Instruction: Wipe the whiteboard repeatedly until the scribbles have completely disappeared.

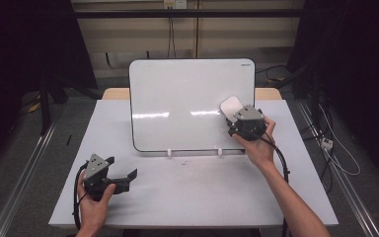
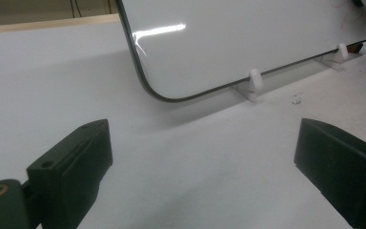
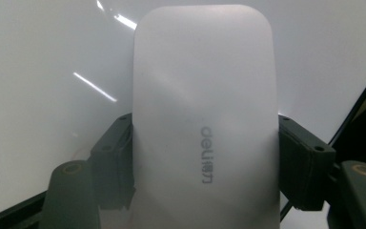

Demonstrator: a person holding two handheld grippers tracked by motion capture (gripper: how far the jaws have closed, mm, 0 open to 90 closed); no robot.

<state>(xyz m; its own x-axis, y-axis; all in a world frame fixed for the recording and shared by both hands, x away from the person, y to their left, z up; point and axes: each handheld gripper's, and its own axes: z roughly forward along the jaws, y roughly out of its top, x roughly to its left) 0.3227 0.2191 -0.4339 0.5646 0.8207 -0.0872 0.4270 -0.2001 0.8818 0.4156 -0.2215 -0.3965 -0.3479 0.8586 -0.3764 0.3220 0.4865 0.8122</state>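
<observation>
1. A white eraser (image 3: 205, 129) is pinched on its two long sides by the black jaws of the right gripper (image 1: 237, 118), seen right of centre in the high view, against the right part of a propped whiteboard (image 1: 187, 98). In the right gripper view, the eraser is held lengthwise up the middle of the frame, with the board's glossy face close behind it.

2. The left gripper (image 2: 200, 167) is held low at the lower left of the high view, its jaws spread wide with nothing between them, above the white table (image 1: 202, 197).

3. The board is supported only by two small white feet (image 2: 254, 82) at its lower edge. If the eraser is pressed too hard, the board could be pushed back or tipped, since it is not braced by the left gripper.

4. The grip is taken on smooth plastic sides. A slip or a twist of the eraser could be caused by a dragging stroke, and the pad face would then be lifted off the surface.

5. Faint marks (image 2: 350, 19) are seen near the board's right edge at the upper right of the left gripper view. These could be missed if the eraser is run past the rim, and a jaw could be knocked against the dark frame.
</observation>
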